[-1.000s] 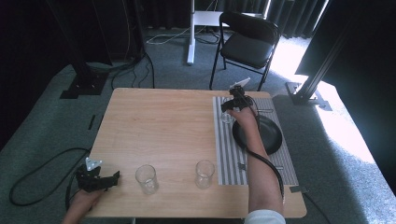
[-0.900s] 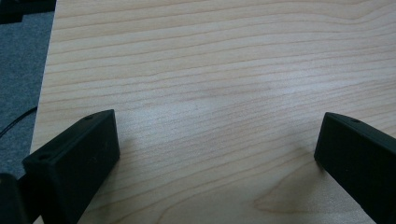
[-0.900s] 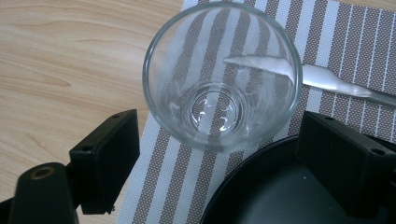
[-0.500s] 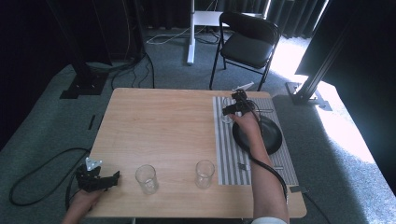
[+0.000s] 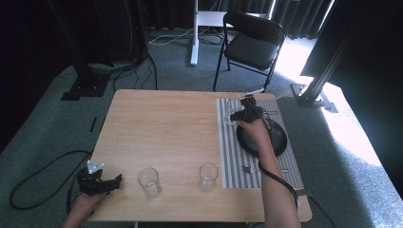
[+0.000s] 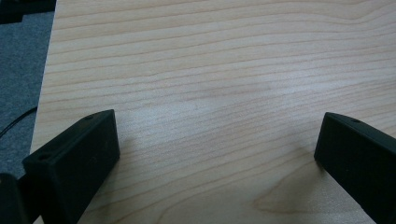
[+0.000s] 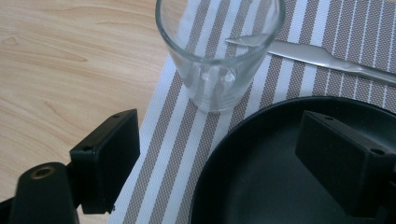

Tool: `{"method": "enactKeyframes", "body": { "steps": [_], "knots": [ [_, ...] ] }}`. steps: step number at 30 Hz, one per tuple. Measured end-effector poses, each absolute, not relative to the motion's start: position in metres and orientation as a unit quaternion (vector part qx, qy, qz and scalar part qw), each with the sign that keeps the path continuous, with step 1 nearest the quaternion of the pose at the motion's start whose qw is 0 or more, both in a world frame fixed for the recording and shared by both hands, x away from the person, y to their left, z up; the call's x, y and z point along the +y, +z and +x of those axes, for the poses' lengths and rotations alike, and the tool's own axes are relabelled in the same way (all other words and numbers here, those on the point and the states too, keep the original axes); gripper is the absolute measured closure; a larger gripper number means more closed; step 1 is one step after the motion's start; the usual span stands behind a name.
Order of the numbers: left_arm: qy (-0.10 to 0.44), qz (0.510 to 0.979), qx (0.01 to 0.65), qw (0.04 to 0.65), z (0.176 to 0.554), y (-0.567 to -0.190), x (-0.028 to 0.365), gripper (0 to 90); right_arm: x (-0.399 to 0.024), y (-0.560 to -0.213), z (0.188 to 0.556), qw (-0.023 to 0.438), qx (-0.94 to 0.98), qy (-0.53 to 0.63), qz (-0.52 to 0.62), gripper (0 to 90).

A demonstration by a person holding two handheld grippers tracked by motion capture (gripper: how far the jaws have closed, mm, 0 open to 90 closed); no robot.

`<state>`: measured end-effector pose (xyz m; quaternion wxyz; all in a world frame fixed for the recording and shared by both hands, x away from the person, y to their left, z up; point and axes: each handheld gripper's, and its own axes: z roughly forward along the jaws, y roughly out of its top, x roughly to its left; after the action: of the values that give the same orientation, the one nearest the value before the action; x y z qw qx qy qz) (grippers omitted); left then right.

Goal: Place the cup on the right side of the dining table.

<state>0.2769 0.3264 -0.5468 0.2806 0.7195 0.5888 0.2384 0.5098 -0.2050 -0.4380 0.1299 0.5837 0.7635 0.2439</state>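
A clear empty glass [image 7: 219, 51] stands upright on the striped placemat [image 7: 173, 158], just beyond the rim of a black plate [image 7: 280, 186]. My right gripper [image 7: 224, 163] is open a little short of the glass, with one jaw over the mat's edge and the other over the plate. In the high view that gripper [image 5: 244, 112] hovers at the plate's far rim [image 5: 280, 142], with the glass [image 5: 229, 114] to its left. At the table's near left corner my left gripper [image 5: 99, 180] is open, low over bare wood [image 6: 210, 93], nothing between its jaws.
Two more empty glasses [image 5: 148, 181] [image 5: 208, 176] stand near the table's front edge. A knife [image 7: 327, 60] lies on the mat behind the far glass, and a fork [image 5: 247, 168] lies on the mat's near part. A black chair [image 5: 252, 45] stands beyond the table.
My right gripper has drawn back slightly toward the near side, over the plate's far rim. The left gripper has not moved.
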Motion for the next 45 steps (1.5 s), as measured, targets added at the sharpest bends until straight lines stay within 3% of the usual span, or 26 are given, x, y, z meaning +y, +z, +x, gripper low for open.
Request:
{"method": "enactKeyframes", "body": {
  "steps": [45],
  "knots": [
    [0.238,0.720,0.589,0.280,0.277,-0.547,0.326,0.3,-0.248,-0.459,0.418,0.134,0.760,0.272,0.575,13.9]
  ]
}}
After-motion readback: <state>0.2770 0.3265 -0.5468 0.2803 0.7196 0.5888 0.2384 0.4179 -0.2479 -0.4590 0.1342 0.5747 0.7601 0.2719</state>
